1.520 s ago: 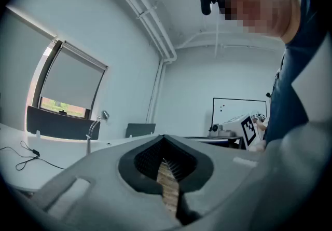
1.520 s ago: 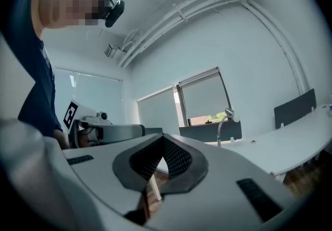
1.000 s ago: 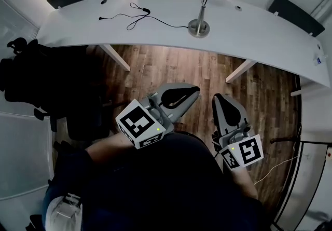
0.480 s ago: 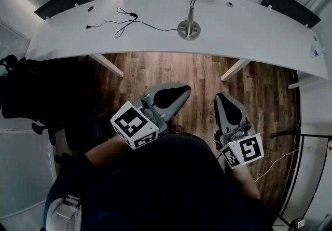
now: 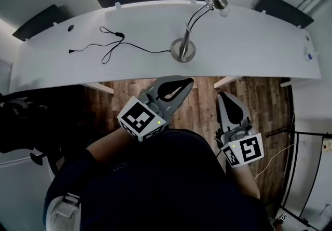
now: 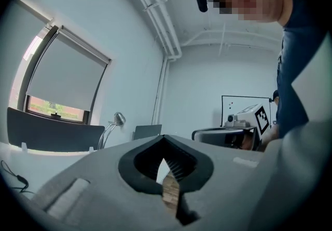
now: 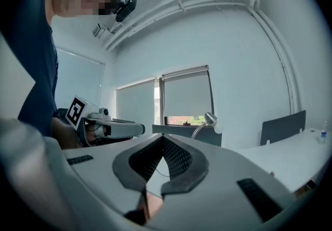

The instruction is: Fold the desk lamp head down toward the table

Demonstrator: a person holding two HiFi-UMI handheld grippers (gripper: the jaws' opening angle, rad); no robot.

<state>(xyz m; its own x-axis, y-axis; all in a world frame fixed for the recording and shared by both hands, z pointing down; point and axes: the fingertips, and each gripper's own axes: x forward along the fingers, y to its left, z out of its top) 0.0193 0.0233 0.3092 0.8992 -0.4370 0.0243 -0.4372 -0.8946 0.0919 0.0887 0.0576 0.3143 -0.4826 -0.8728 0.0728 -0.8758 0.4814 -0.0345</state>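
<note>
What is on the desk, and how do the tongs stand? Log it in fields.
desk: white, curved
lamp: upright on a round base
head: raised on the arched neck, not folded
cable: black, trails left from the lamp
left tongs: shut, empty, by the desk's near edge
right tongs: shut, empty, short of the desk
contact with lamp: none

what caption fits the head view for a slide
Left gripper and right gripper, both shut and empty, short of the desk lamp, head raised.

Curved white desk [image 5: 259, 43], wood plank floor [image 5: 264, 100], pale walls [image 6: 207, 84], window with roller blind [image 6: 65, 77]
</note>
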